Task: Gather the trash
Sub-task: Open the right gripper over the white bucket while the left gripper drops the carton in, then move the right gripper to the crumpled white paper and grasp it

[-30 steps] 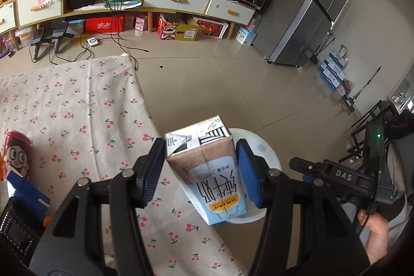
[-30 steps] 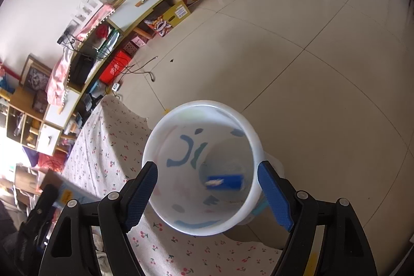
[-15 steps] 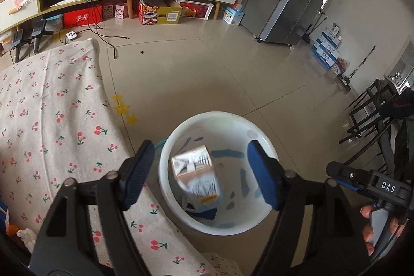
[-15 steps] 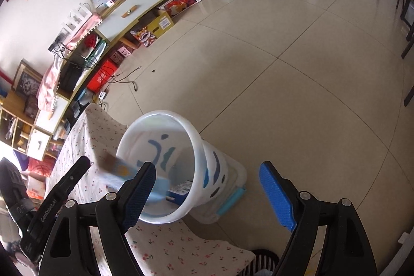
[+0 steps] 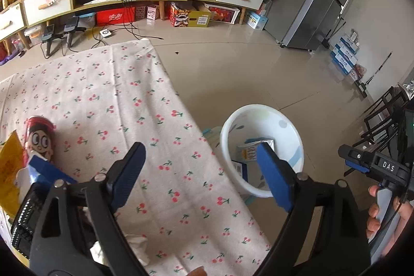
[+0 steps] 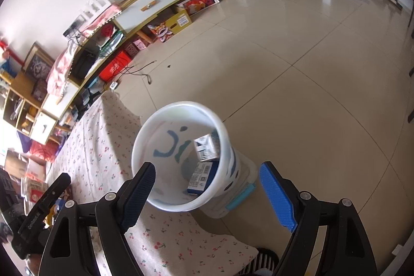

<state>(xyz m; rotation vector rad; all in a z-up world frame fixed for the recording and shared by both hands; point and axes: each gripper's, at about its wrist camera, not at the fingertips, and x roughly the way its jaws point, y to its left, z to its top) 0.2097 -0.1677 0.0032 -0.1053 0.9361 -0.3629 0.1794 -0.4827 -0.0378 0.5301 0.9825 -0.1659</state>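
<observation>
Right wrist | milk carton [image 6: 206,148] in bin [image 6: 165,203] | long axis tilted, top up

Counting trash, bins and grippers

We are seeing one white bin [image 6: 178,154] holding two cartons: a milk carton [image 6: 205,148] and a blue box [image 6: 200,177]. We are holding two grippers: left gripper [image 5: 201,172], right gripper [image 6: 207,194].

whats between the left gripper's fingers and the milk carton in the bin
Only the white bin's rim and air. In the left wrist view the left gripper, fingers opening and empty, hangs over the tablecloth; the milk carton lies inside.
</observation>
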